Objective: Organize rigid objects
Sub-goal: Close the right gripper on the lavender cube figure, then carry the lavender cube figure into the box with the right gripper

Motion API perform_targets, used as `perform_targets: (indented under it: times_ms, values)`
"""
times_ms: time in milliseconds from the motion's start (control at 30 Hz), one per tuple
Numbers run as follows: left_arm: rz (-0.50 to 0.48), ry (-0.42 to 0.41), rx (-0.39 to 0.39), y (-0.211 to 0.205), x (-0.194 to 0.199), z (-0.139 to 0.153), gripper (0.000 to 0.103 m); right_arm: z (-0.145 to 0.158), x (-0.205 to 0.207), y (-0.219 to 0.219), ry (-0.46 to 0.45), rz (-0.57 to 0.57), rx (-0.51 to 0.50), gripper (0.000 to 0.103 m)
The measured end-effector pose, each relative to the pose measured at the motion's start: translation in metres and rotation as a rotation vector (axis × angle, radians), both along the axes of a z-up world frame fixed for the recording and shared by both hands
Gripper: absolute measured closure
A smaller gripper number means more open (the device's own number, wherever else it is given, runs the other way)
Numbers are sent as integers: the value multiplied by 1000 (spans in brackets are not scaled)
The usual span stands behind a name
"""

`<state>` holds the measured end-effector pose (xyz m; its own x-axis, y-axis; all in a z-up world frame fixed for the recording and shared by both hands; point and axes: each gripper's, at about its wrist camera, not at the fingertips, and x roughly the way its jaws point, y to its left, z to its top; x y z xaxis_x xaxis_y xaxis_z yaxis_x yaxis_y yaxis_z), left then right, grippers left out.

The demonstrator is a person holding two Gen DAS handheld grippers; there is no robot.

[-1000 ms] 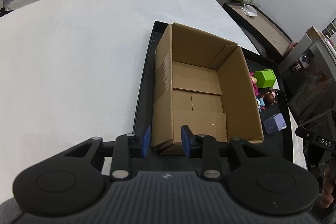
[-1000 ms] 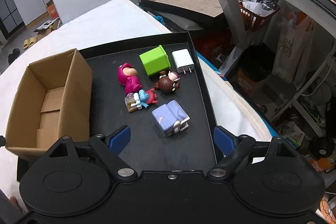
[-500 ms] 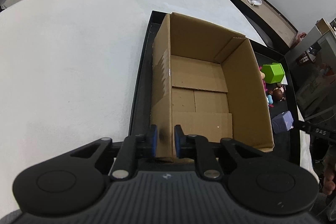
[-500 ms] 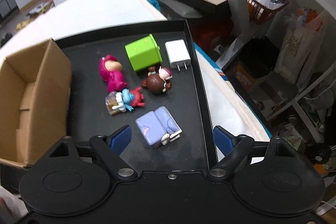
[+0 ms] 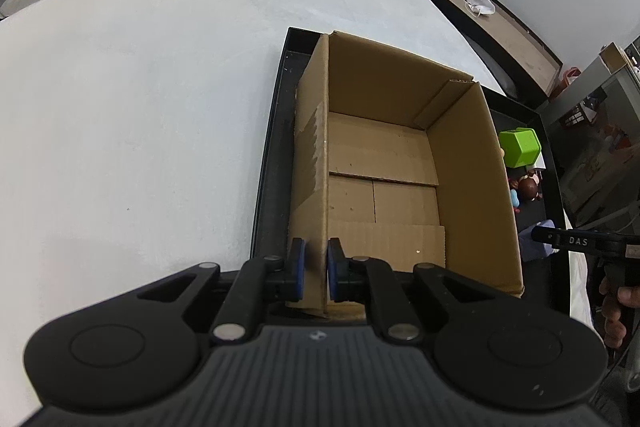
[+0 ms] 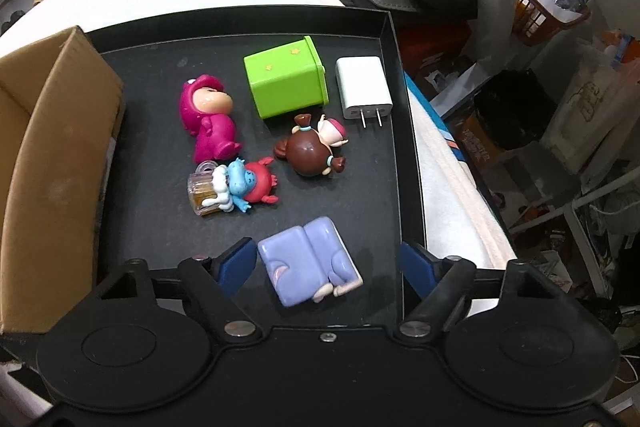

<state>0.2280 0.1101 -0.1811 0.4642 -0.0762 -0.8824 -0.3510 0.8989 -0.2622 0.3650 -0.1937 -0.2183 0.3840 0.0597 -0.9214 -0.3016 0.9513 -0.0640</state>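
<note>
Left gripper (image 5: 314, 269) is clamping shut, pointing steeply down — right gripper (image 6: 328, 263) is narrowing, jaws apart.

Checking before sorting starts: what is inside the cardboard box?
The cardboard box shows only its bare folded bottom flaps, no objects. The near corner of the floor is hidden behind the left hand-held gripper.

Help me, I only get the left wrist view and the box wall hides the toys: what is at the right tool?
Observer: A lilac sofa-shaped toy lies between the jaws of the right tool, which have just been closing; the pads do not press it yet.
Operator: What is beside the green block?
Observer: A white charger, prongs toward the tool.
Operator: How many figures?
Observer: Three: a pink one, a brown-haired one, a blue-and-red one against a small bottle.
</note>
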Motion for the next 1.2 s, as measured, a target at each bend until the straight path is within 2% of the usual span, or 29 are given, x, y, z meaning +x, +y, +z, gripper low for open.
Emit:
perform_targets:
  times_ms: [100, 133, 267, 367, 433, 533, 767, 900, 1200]
  values:
    - [-2, -5, -3, 0, -1, -1, 92, -3, 5, 0, 15, -15, 6, 50]
    - [1, -5, -3, 0, -1, -1, 92, -4, 7, -1, 23, -25, 5, 52]
    - [-7, -10, 5, -2, -2, -1, 92, -9, 8, -1, 66, -46, -11, 52]
    - [-9, -10, 1, -2, -3, -1, 92, -9, 1, 1, 65, -29, -30, 52]
    - [-13, -9, 1, -2, -3, -1, 92, -9, -1, 0, 73, -36, -19, 58]
    - [-18, -13, -1, -1, -3, 0, 92, -5, -5, -1, 75, -47, 4, 59]
    - [-13, -27, -28, 2, -6, 0, 92, 20, -16, 2, 52, -69, 62, 59]
    - [-27, -30, -19, -1, -6, 2, 91, 42, -20, 3, 44, -79, 138, 59]
    - [-29, -23, -27, -2, -8, 2, 91, 80, -27, 14, -33, -60, 139, 59]
